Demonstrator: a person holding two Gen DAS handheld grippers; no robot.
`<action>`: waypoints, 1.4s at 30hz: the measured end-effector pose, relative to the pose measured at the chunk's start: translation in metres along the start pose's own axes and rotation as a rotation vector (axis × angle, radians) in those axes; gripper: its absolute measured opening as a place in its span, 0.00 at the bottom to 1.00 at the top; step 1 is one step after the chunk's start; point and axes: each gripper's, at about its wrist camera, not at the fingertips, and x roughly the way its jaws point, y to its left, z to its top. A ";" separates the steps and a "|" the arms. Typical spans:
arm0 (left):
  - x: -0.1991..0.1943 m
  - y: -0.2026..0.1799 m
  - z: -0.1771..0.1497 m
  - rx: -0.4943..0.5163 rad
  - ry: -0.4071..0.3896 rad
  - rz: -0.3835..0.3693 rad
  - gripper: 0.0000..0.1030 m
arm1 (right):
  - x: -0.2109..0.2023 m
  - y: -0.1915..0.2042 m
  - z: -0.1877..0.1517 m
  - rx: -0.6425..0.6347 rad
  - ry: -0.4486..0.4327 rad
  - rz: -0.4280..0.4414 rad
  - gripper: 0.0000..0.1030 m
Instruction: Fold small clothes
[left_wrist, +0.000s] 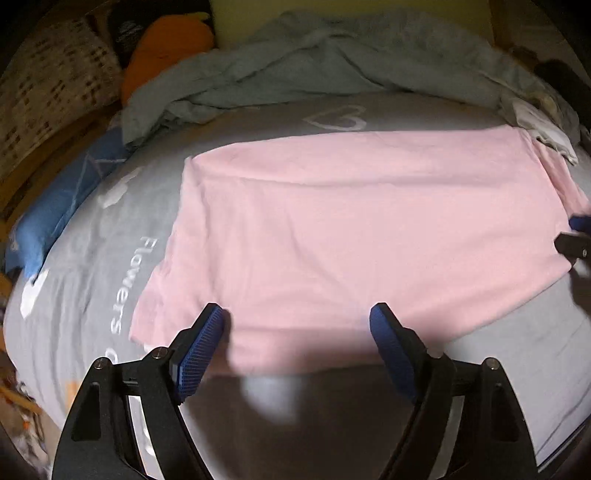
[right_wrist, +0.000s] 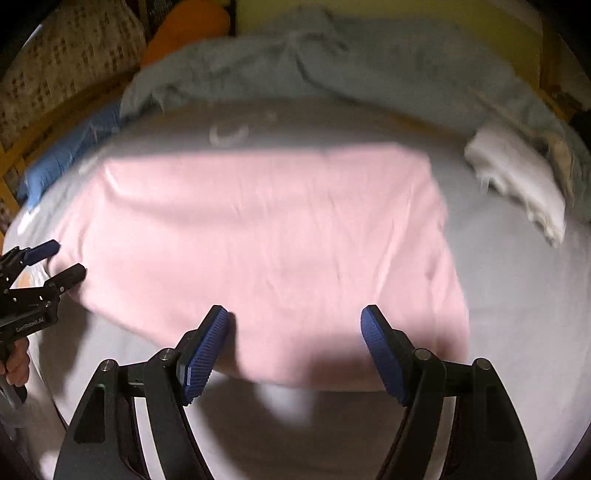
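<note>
Left wrist, tongs (left_wrist: 297, 314) spread, pink garment (left_wrist: 351, 229) flat

Grey bed sheet (left_wrist: 92, 258) with white print; crumpled grey-blue duvet (left_wrist: 314, 62) at far edge, patterned pillow (left_wrist: 48, 81) and orange cushion (left_wrist: 162, 48) far left, yellow wall (left_wrist: 351, 14) behind. Dim light.

The room is dim, with light falling from above and behind onto the middle of the bed (left_wrist: 92, 258), so the pink garment (left_wrist: 351, 229) glows almost washed out. Dark shadows of both tools pool at the bed's near edge. The right wrist view is smeared with motion blur; the left is sharper. Both bulge fisheye-style, fading to black in the corners.
</note>
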 end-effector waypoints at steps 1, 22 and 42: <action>-0.002 0.001 -0.002 -0.017 0.005 0.005 0.81 | 0.002 -0.003 -0.004 0.003 0.000 0.003 0.73; -0.013 0.074 -0.038 -0.566 -0.019 -0.312 0.87 | -0.051 0.001 -0.034 -0.039 -0.185 -0.032 0.75; -0.067 -0.024 0.057 -0.250 -0.371 -0.178 0.13 | -0.074 -0.091 -0.018 0.317 -0.224 -0.009 0.81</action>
